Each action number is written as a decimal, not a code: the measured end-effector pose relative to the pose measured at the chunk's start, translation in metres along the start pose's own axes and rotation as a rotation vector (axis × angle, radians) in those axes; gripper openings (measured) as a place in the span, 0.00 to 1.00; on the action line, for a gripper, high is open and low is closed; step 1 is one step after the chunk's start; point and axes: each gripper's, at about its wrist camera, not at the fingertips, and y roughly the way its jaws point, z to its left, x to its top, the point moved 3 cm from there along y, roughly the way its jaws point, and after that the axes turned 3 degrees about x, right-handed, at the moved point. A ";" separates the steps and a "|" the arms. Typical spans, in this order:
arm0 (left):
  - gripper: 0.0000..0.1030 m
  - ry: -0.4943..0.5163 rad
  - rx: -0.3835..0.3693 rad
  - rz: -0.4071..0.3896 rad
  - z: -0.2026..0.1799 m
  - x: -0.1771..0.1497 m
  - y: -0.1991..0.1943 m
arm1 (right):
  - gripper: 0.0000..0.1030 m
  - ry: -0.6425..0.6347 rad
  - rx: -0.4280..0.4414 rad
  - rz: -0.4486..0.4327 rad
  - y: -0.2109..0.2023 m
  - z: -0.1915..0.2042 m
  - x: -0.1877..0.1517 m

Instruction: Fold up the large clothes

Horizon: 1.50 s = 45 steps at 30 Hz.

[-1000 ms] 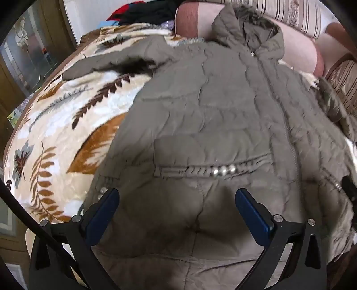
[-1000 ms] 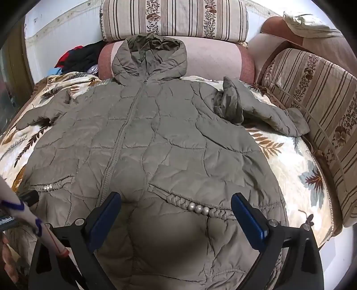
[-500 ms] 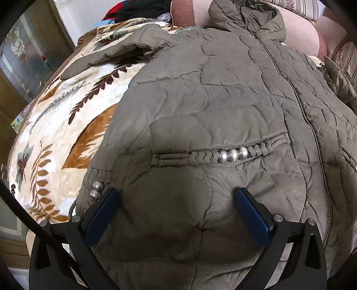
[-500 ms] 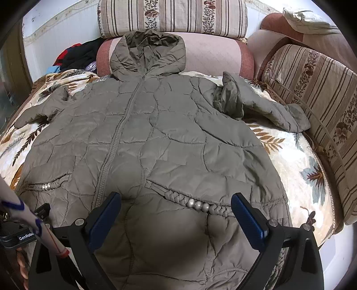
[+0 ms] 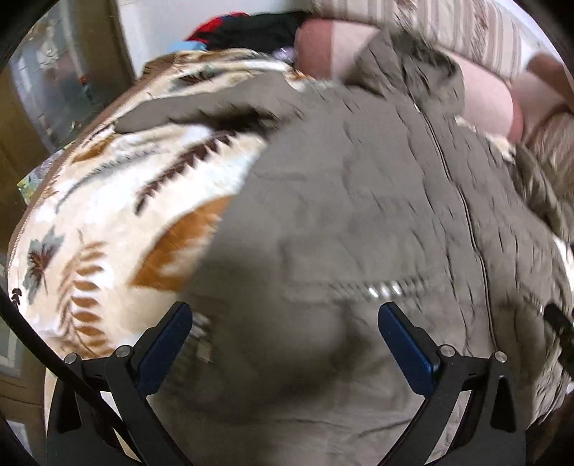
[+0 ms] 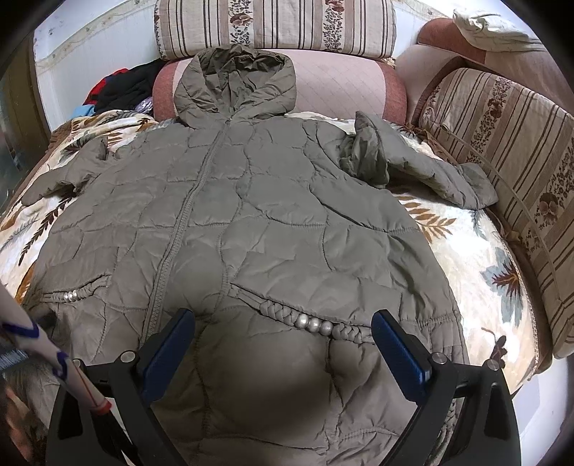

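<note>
A lived-in room of a home is being shown.
A seat is being covered by a cream plush blanket printed with brown leaves (image 6: 466, 251), beige striped floral cushions (image 6: 276, 27) are being propped along its back and side, a heap of red and black clothes (image 6: 122, 88) is being kept in the corner, and a wood-framed glass cabinet door (image 5: 53, 89) is being glimpsed alongside.

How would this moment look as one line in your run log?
coat: flat on blanket, zipped, unfolded | left hand-held gripper: open, empty | right hand-held gripper: open, empty
</note>
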 end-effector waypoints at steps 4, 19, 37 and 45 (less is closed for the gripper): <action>1.00 -0.078 -0.009 0.032 0.043 0.010 0.015 | 0.97 0.017 0.002 0.005 0.002 -0.004 -0.001; 0.26 -0.076 -0.102 0.155 0.047 -0.030 0.029 | 0.97 -0.027 -0.004 0.001 0.002 0.006 -0.003; 0.71 0.061 0.049 -0.071 0.021 -0.001 -0.048 | 0.97 -0.023 0.000 0.002 0.004 0.004 -0.005; 0.71 0.098 0.016 -0.050 0.000 -0.004 -0.049 | 0.97 -0.031 -0.029 0.005 0.006 0.000 -0.006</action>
